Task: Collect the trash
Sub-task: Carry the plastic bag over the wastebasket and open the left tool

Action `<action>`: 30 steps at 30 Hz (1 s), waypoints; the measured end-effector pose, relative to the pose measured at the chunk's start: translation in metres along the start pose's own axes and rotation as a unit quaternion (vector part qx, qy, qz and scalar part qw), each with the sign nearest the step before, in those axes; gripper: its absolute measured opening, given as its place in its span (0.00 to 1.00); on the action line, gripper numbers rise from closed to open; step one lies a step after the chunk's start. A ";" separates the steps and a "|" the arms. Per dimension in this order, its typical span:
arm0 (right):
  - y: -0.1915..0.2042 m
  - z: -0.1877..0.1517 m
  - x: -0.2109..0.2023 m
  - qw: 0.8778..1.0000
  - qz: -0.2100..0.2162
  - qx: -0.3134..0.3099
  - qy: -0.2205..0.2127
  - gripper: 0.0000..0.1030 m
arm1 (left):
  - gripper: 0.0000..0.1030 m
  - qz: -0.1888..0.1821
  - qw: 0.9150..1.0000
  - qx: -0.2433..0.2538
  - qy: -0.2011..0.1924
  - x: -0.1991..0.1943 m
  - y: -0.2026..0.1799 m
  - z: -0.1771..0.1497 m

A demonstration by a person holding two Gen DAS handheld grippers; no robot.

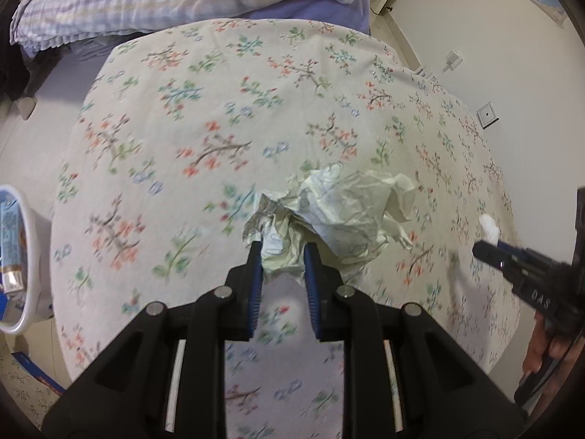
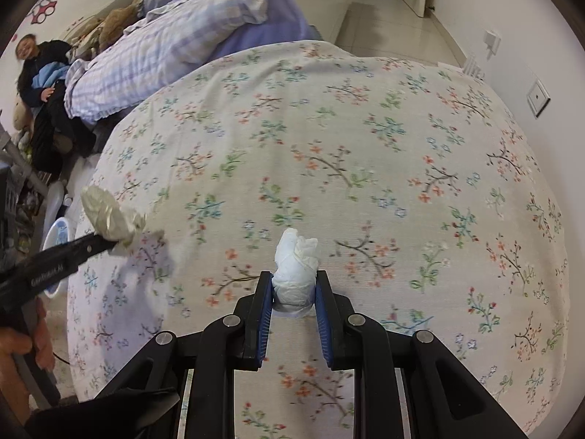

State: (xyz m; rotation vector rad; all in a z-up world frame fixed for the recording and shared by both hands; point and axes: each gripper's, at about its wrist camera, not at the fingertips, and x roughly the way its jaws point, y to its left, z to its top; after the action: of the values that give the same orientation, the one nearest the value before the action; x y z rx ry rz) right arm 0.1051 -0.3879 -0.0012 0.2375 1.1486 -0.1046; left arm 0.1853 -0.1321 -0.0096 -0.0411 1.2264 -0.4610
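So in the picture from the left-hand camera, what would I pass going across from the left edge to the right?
White bin at the left edge → crumpled paper clamped in the left gripper over the floral tablecloth → small white tissue wad → right gripper holding it → the person's hand.

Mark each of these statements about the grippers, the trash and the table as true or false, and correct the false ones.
1. The left gripper holds crumpled paper. True.
2. The right gripper is empty. False: it is shut on a white tissue wad.
3. The tablecloth is plain white. False: it has a floral print.
4. A white bin shows at the left edge of the left wrist view. True.
5. More trash lies loose on the tablecloth. False: none shows in either view.
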 end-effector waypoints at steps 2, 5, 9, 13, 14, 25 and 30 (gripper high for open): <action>0.013 0.000 0.003 1.000 0.000 -0.010 0.003 0.22 | 0.23 -0.005 1.000 -0.006 0.002 -0.006 0.011 -0.008; 0.031 0.000 0.008 1.000 -0.001 -0.026 0.007 0.22 | 0.23 -0.006 1.000 -0.017 0.003 -0.014 0.026 -0.017; 0.059 0.000 0.013 0.999 0.002 -0.046 0.009 0.22 | 0.23 -0.012 0.999 -0.041 -0.002 -0.027 0.048 -0.024; 0.085 0.000 0.019 0.998 0.006 -0.066 0.011 0.22 | 0.23 -0.011 0.998 -0.055 -0.013 -0.040 0.071 -0.030; 0.092 0.000 0.020 0.997 0.007 -0.070 0.012 0.22 | 0.23 -0.010 0.998 -0.060 -0.014 -0.043 0.078 -0.032; 0.187 0.005 0.037 0.991 0.032 -0.129 0.016 0.22 | 0.23 0.024 0.992 -0.120 -0.038 -0.074 0.159 -0.057; 0.230 0.002 0.046 0.987 0.041 -0.157 0.021 0.22 | 0.23 0.035 0.985 -0.157 -0.055 -0.089 0.197 -0.064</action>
State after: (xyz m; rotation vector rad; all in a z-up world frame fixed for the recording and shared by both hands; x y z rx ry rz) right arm 0.1723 -0.1638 -0.0119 0.0067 1.1791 0.1542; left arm 0.1668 0.0923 -0.0062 -0.2886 1.1776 -0.1980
